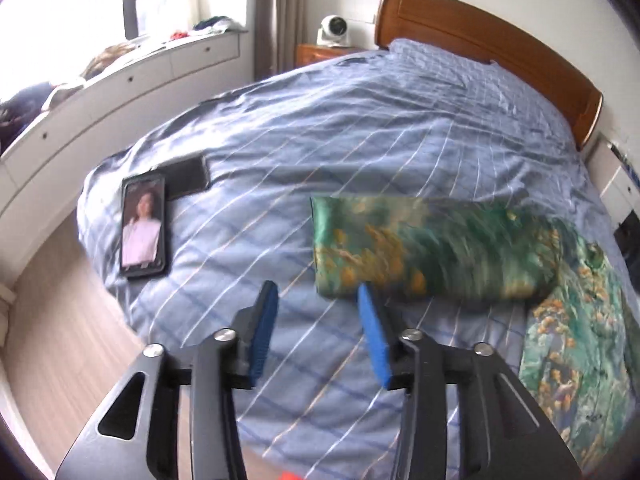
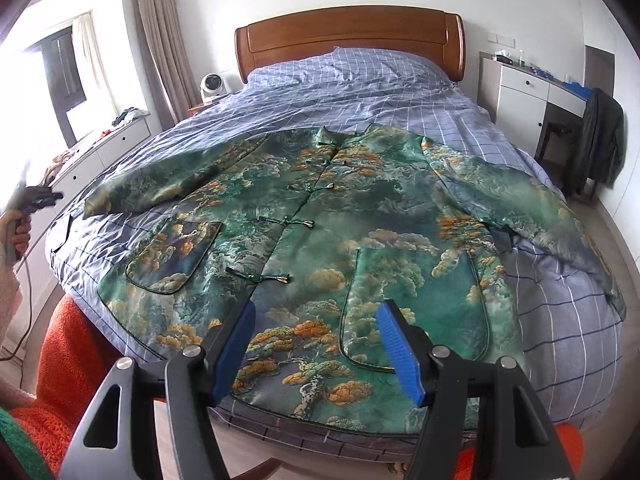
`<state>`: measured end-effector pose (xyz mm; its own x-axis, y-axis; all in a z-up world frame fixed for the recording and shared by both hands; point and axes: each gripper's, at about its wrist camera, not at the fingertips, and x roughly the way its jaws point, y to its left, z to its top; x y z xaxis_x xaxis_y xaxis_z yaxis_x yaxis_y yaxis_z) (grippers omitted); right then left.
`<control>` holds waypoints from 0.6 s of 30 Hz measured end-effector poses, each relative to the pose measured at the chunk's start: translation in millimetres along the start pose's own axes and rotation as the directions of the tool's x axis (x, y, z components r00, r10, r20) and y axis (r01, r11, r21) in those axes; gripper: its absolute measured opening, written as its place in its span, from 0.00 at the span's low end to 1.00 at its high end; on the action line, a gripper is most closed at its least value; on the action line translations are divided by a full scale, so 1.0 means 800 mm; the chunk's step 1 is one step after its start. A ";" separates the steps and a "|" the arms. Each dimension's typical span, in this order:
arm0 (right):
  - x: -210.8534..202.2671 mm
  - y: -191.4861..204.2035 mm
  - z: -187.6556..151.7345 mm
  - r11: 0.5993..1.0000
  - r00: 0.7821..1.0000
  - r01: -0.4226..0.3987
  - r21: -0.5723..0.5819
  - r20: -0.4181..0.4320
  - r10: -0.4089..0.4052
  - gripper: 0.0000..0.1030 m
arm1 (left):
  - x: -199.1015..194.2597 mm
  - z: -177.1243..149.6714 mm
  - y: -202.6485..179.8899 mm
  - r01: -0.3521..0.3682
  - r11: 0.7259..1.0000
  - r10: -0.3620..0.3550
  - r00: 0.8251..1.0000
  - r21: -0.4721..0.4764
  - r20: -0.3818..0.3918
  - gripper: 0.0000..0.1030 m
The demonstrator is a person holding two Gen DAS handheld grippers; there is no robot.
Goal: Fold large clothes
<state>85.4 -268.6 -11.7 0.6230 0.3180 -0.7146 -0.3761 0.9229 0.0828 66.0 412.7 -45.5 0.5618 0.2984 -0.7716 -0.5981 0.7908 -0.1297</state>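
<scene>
Jacket (image 2: pixel 320 240) spread flat, front up, on the bed (image 2: pixel 560 332) — collar toward the headboard at upper centre of the right wrist view, hem at the near bed edge, long axis running from lower frame to upper frame. Sleeves out to either side; left-frame sleeve (image 1: pixel 424 252) blurred in the left wrist view, lying right of centre.

Right hand-held gripper (image 2: pixel 316 348): jaws partly open, nothing between the pads, poised over the hem — nearer arm for the hem. Left hand-held gripper (image 1: pixel 318 324): jaws part open, empty, sleeve cuff just beyond and to the right of the tips.

Hard to read: sleeve detail smeared by motion. Right-frame sleeve end drapes off the bed edge. Phone (image 1: pixel 144 224) at centre left, well apart from the sleeve.
</scene>
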 end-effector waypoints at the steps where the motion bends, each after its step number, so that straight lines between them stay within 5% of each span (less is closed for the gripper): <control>1: 0.001 -0.003 0.000 1.000 1.000 0.001 0.005 -0.002 -0.001 0.63 | -0.005 -0.008 -0.001 0.006 1.000 -0.006 1.000 0.008 -0.003 0.57; 4: 0.008 -0.015 -0.001 0.999 1.000 0.008 0.033 -0.019 -0.007 0.63 | -0.024 -0.033 -0.038 0.071 0.995 -0.070 0.997 0.065 -0.013 0.77; 7: 0.010 -0.040 0.004 0.997 0.999 0.029 0.068 -0.031 -0.027 0.63 | -0.039 -0.065 -0.098 0.218 0.964 -0.208 0.975 0.153 -0.076 0.86; 12: 0.007 -0.132 -0.001 0.977 0.987 0.131 0.169 -0.112 -0.113 0.66 | -0.021 -0.137 -0.212 0.415 0.856 -0.346 0.903 0.308 -0.255 0.89; 15: 0.014 -0.184 -0.015 0.964 0.969 0.181 0.197 -0.202 -0.141 0.66 | 0.010 -0.174 -0.256 0.440 0.825 -0.322 0.882 0.355 -0.344 0.89; 18: 0.027 -0.210 -0.030 0.965 0.962 0.152 0.212 -0.258 -0.095 0.66 | 0.037 -0.199 -0.278 0.515 0.796 -0.356 0.823 0.319 -0.441 0.89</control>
<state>145.5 -421.6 -58.2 0.4581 0.1619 -0.8740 -0.1226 0.9854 0.1182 125.0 160.3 -138.8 0.4236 -0.2720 -0.8640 -0.0042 0.9532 -0.3022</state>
